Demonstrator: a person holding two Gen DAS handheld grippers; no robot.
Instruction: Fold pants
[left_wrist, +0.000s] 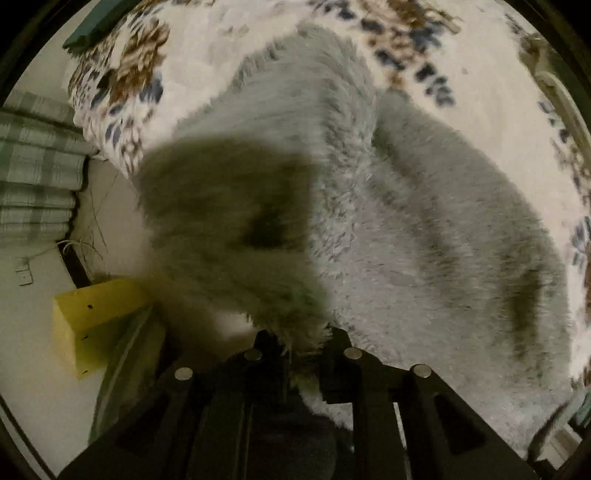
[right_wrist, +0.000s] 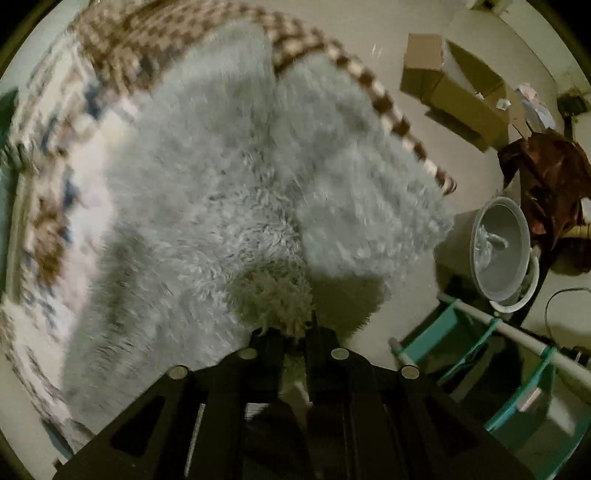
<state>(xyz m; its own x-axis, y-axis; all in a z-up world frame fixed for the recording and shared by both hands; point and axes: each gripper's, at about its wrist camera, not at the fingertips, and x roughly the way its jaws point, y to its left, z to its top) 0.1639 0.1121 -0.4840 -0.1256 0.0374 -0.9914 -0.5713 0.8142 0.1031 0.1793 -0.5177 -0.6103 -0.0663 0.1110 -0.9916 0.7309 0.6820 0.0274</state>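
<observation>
Both grippers, left (left_wrist: 301, 345) and right (right_wrist: 295, 334), are clamped on pants (left_wrist: 388, 221) fluff above the bed (left_wrist: 480, 92); keep hands level and matched; lay the fold squarely on the pants.

Pants (left_wrist: 388, 221) spread on the bedspread (left_wrist: 221, 55), filling centre frame in both views | left claw (left_wrist: 303, 347) bottom centre, pants edge bunched between its fingers | right claw (right_wrist: 295, 336) likewise pinching an edge | right view: boxes (right_wrist: 454, 92) upper right, bucket (right_wrist: 502, 251) mid right, rack (right_wrist: 498, 350) lower right, all on the floor (right_wrist: 369, 55)
</observation>
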